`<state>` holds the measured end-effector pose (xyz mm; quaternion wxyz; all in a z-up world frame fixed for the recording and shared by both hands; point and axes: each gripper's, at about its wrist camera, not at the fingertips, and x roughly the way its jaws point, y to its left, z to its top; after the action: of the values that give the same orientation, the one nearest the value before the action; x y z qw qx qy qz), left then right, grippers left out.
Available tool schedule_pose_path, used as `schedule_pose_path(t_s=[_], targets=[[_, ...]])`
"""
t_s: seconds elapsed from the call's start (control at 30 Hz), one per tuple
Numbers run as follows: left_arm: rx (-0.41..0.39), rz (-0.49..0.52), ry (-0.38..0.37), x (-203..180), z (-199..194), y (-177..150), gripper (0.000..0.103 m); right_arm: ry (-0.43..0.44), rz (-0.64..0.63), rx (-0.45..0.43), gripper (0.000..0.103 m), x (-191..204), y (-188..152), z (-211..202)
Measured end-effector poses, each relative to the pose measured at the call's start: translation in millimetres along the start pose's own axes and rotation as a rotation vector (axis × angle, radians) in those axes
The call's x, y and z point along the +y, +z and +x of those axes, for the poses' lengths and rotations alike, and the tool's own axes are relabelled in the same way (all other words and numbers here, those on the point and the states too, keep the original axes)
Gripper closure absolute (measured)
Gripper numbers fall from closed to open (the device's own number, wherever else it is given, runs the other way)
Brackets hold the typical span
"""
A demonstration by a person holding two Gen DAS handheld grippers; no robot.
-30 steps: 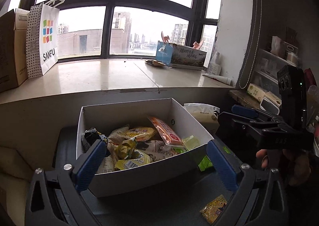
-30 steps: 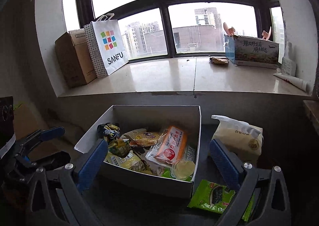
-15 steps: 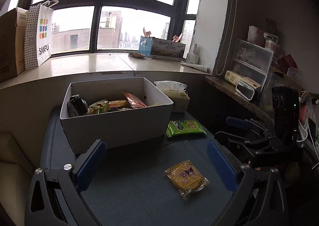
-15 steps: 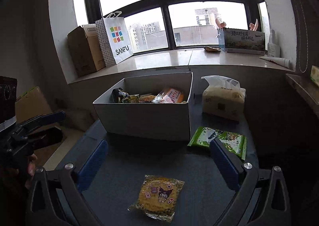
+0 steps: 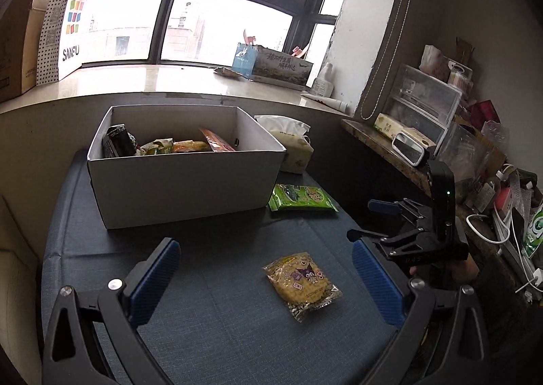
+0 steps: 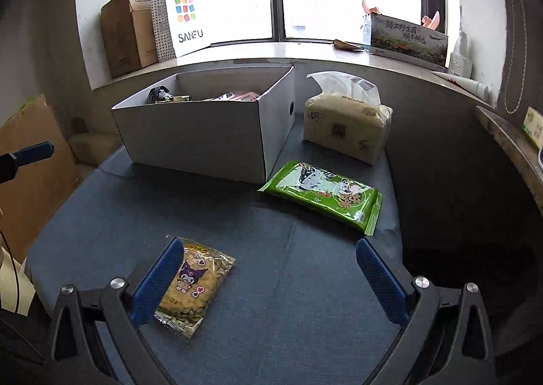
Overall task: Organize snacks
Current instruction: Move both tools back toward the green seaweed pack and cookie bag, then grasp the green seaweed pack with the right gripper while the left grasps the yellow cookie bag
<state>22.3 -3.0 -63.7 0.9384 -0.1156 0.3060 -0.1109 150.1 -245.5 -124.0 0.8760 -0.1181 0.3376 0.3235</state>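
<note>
Yellow cookie packet [image 6: 193, 286] flat on blue desk [image 6: 288, 300], touching left finger of right hand-held gripper [image 6: 269, 278], jaws wide, empty. Green snack pack [image 6: 322, 196] beside white box [image 6: 203, 133] of snacks. Left hand-held gripper [image 5: 266, 278] also spread, empty.

Black tongs [image 5: 264, 278], blue ribbed pads [image 5: 154, 279]

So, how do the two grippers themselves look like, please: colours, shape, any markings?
Both are alike: black frames with silver screws and two fingers lined with blue ribbed pads. Seen from the left gripper, the right gripper has blue tips, a black camera block with a small green light, and pale lettering too small to read. The right gripper's own view shows the same design.
</note>
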Motion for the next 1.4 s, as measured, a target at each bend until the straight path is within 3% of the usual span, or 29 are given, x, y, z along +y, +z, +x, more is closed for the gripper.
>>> schedule_pose_path(t_s=[0.07, 0.3, 0.57, 0.7, 0.87, 0.93, 1.1, 1.23, 1.4], targets=[[0.007, 0.005, -0.005, -1, 2, -1, 0.0, 0.018, -0.074, 0.009, 0.0, -10, 14, 17], [0.032, 0.011, -0.011, -3, 13, -2, 0.0, 0.017, -0.339, 0.175, 0.0, -31, 51, 90], [0.077, 0.005, -0.015, 2, 28, -6, 0.0, 0.1, -0.479, 0.328, 0.0, -44, 61, 154], [0.098, 0.003, -0.015, 3, 36, -7, 0.0, 0.143, -0.466, 0.364, 0.0, -57, 61, 170], [0.11, 0.001, -0.012, 3, 43, -8, 0.0, 0.241, -0.345, 0.366, 0.0, -79, 59, 177], [0.117, -0.001, -0.015, 2, 46, -8, 0.0, 0.227, -0.331, 0.369, 0.0, -79, 57, 175], [0.126, 0.005, -0.018, 1, 49, -9, 0.0, 0.214, -0.291, 0.333, 0.021, -75, 45, 153], [0.139, 0.008, -0.021, 1, 52, -10, 0.0, 0.216, -0.257, 0.329, 0.023, -71, 34, 136], [0.193, 0.036, -0.041, -4, 71, -15, 0.0, 0.087, -0.123, 0.262, 0.023, -64, 20, 101]])
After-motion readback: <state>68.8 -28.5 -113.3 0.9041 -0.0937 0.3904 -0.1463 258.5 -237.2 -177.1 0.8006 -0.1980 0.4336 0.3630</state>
